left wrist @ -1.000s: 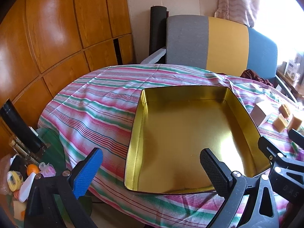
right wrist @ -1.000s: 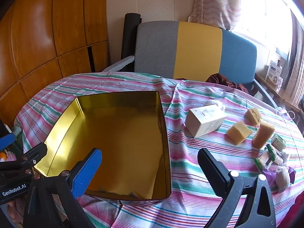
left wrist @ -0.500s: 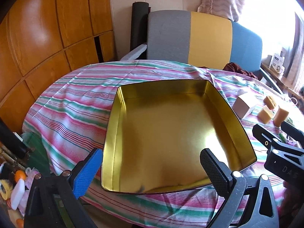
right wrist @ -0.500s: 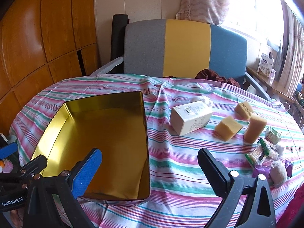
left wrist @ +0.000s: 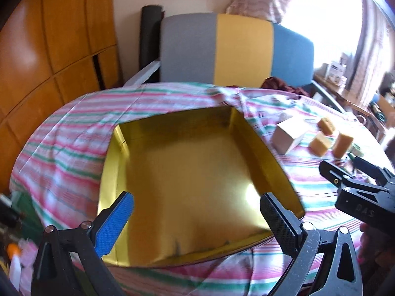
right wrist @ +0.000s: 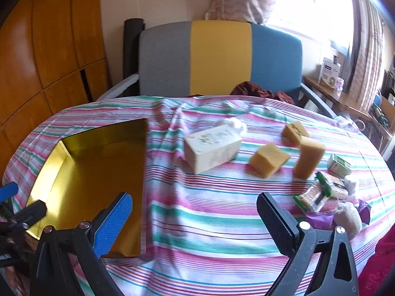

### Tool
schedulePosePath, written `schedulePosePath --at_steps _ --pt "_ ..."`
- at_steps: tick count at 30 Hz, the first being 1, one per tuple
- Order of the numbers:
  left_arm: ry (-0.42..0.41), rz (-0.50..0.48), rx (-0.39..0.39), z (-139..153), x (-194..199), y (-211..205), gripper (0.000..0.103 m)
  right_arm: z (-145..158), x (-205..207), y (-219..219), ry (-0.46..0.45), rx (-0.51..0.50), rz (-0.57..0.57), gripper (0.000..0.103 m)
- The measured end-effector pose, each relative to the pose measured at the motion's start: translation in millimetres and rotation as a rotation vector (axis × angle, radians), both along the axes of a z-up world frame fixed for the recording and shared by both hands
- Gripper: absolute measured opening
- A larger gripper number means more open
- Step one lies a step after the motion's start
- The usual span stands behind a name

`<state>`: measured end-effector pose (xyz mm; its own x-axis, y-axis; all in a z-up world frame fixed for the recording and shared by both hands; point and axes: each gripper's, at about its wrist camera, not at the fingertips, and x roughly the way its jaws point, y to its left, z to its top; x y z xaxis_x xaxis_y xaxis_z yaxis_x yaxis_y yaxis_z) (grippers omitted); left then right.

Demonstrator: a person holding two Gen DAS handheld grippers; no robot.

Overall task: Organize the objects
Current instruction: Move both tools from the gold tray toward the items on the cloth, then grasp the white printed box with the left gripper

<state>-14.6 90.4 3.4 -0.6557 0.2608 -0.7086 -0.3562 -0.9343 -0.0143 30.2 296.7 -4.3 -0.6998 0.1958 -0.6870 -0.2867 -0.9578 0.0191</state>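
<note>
An empty gold tin tray (left wrist: 118, 172) (right wrist: 49, 162) lies on the striped tablecloth (right wrist: 209, 209). My left gripper (left wrist: 197, 212) hovers open over its near edge, holding nothing. My right gripper (right wrist: 195, 209) hangs open above bare cloth, right of the tray. Beyond it lie a white carton (right wrist: 212, 148) (left wrist: 287, 137) on its side, three yellow sponge blocks (right wrist: 267, 159) (right wrist: 308, 156) (right wrist: 295, 129), small green packets (right wrist: 318, 193) (right wrist: 339, 164), a white puff (right wrist: 233, 123) and a purple wrapper (right wrist: 321, 219). The right gripper's body (left wrist: 358, 190) shows in the left wrist view.
A grey, yellow and blue chair back (right wrist: 219, 56) stands behind the round table. Wooden panels (right wrist: 49, 49) line the left wall. A shelf with boxes (right wrist: 330, 74) sits at the right by the bright window. Clutter lies on the floor (left wrist: 14, 259) at the left.
Both grippers have swung to the right. The tray has slid left in both views, and the carton, sponges and packets now fill the right wrist view. Both grippers stay open.
</note>
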Motion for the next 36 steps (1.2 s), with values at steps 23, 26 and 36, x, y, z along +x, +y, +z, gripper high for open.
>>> schedulePosePath --at_steps 23,26,36 --pt "0.053 -0.287 -0.116 9 -22 124 0.103 6 30 188 0.005 -0.035 -0.285 0.103" --pt "0.051 -0.317 -0.123 7 -22 136 0.103 -2 32 201 0.011 -0.101 -0.313 0.103" --pt "0.022 -0.373 -0.100 -1 -31 167 0.103 -8 45 227 0.043 -0.229 -0.395 0.103"
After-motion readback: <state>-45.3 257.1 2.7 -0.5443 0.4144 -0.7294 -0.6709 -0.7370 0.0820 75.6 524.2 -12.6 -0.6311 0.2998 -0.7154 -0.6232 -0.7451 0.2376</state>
